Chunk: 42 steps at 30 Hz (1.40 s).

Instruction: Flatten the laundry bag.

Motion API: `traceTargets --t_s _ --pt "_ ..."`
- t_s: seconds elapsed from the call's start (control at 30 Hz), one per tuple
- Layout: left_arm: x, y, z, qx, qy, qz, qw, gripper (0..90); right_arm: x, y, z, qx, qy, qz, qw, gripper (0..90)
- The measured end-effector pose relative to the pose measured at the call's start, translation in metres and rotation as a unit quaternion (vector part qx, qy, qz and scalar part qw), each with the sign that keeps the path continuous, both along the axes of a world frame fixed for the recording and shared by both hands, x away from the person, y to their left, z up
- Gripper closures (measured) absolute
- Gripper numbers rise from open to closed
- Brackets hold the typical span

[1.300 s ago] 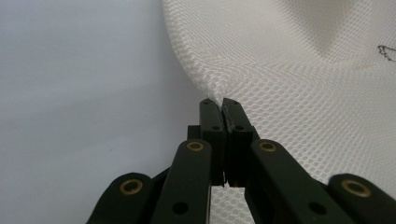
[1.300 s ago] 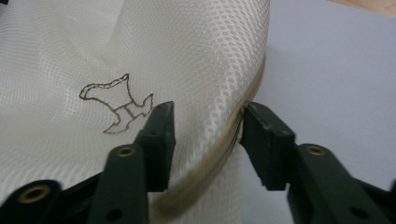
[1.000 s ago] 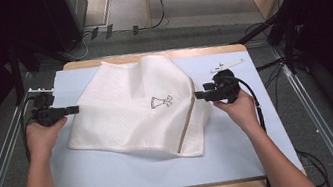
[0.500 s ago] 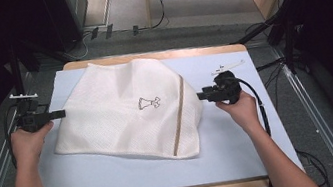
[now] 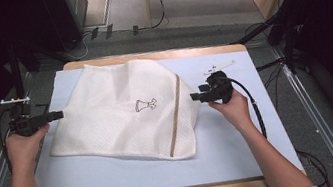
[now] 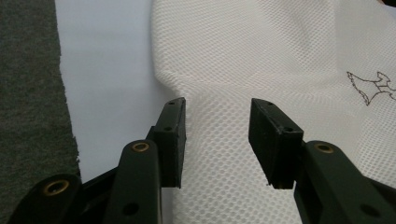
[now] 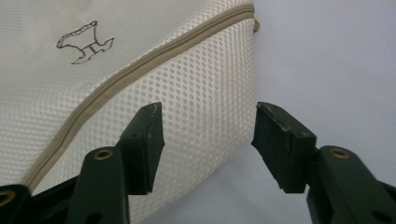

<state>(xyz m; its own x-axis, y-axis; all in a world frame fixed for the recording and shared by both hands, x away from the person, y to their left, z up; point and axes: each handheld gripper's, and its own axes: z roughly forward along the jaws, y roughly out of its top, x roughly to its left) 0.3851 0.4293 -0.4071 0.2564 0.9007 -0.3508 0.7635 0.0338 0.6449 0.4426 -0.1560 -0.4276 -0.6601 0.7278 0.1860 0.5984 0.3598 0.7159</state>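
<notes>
A white mesh bag (image 5: 109,128) lies flat on the pale blue mat (image 5: 116,175), with a tan zipper strip (image 5: 175,115) near its right side and a small dark emblem (image 5: 145,105) at its middle. My left gripper (image 5: 58,114) is at the bag's left edge. In the left gripper view it (image 6: 217,105) is open, and the mesh (image 6: 280,56) runs between and under the jaws. My right gripper (image 5: 194,97) is at the bag's right edge. It (image 7: 208,109) is open too, the bag's zipper-side edge (image 7: 205,93) lying between its jaws.
A small white piece (image 5: 219,68) lies on the mat behind the right gripper. The table's wooden edge (image 5: 148,56) runs along the back. Metal rails (image 5: 307,101) flank the table, and cables (image 5: 109,31) lie on the floor behind it.
The bag has slid to the left across the mat, and both hands have moved left with it. In the last half second it has hardly shifted.
</notes>
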Motion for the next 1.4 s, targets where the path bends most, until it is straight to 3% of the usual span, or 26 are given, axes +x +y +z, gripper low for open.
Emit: traceTargets --t_s 0.23,0.37,0.5,0.57,0.6,0.63,0.7,0.73,0.77,0.8,0.87,0.97,1.17,1.2,1.33,1.4 --pt "-0.005 -0.015 0.01 0.004 -0.012 -0.018 0.9997 52.1 0.015 0.007 -0.015 0.008 0.011 -0.004 0.9999 39.8" --pt "-0.006 -0.03 0.01 0.016 -0.006 -0.043 0.9989 51.6 0.023 0.017 -0.032 -0.009 0.022 -0.001 0.9997 38.5" --pt "-0.006 -0.036 0.01 0.011 -0.006 -0.05 0.9987 51.6 0.026 0.02 -0.039 -0.016 0.024 -0.001 0.9996 40.3" --pt "-0.006 -0.04 0.01 0.007 -0.007 -0.055 0.9984 51.6 0.027 0.022 -0.042 -0.01 0.025 -0.001 0.9996 45.1" --pt "-0.005 -0.043 0.01 0.002 -0.009 -0.059 0.9982 51.7 0.027 0.023 -0.043 -0.01 0.021 -0.002 0.9997 54.6" --pt "-0.005 -0.043 0.01 0.002 -0.009 -0.059 0.9982 51.7 0.027 0.023 -0.043 -0.01 0.021 -0.002 0.9997 54.6" --pt "-0.004 -0.048 0.011 -0.004 -0.01 -0.064 0.9979 51.7 0.024 0.027 -0.044 -0.011 0.014 0.0 0.9998 70.7" --pt "-0.004 -0.051 0.011 -0.002 -0.009 -0.068 0.9976 51.7 0.02 0.033 -0.044 -0.023 0.003 0.0 0.9997 80.1" --pt "-0.004 -0.054 0.011 -0.001 -0.009 -0.071 0.9974 51.7 0.02 0.033 -0.044 -0.023 0.003 0.0 0.9997 80.1" --pt "-0.003 -0.056 0.011 -0.001 -0.009 -0.075 0.9971 51.6 0.017 0.038 -0.043 -0.041 -0.003 0.003 0.9992 87.5" --pt "-0.003 -0.063 0.012 0.003 -0.009 -0.082 0.9966 51.5 0.016 0.039 -0.043 -0.05 -0.011 0.003 0.9987 90.0" --pt "-0.003 -0.065 0.012 0.006 -0.008 -0.085 0.9963 51.3 0.018 0.036 -0.043 -0.032 0.008 -0.001 0.9995 90.0" --pt "-0.007 -0.07 0.009 0.011 -0.005 -0.088 0.9961 51.2 0.015 0.032 -0.039 -0.034 0.029 0.007 0.999 90.0" --pt "-0.009 -0.072 0.008 0.011 -0.006 -0.089 0.9959 51.2 0.011 0.029 -0.038 -0.033 0.04 0.015 0.9985 90.0" --pt "-0.011 -0.073 0.006 0.015 -0.003 -0.091 0.9958 51.1 -0.002 0.023 -0.035 -0.033 0.048 0.028 0.9979 90.0" --pt "-0.011 -0.073 0.004 0.018 -0.001 -0.092 0.9956 50.9 -0.022 0.018 -0.038 -0.027 0.056 0.04 0.9973 90.0"
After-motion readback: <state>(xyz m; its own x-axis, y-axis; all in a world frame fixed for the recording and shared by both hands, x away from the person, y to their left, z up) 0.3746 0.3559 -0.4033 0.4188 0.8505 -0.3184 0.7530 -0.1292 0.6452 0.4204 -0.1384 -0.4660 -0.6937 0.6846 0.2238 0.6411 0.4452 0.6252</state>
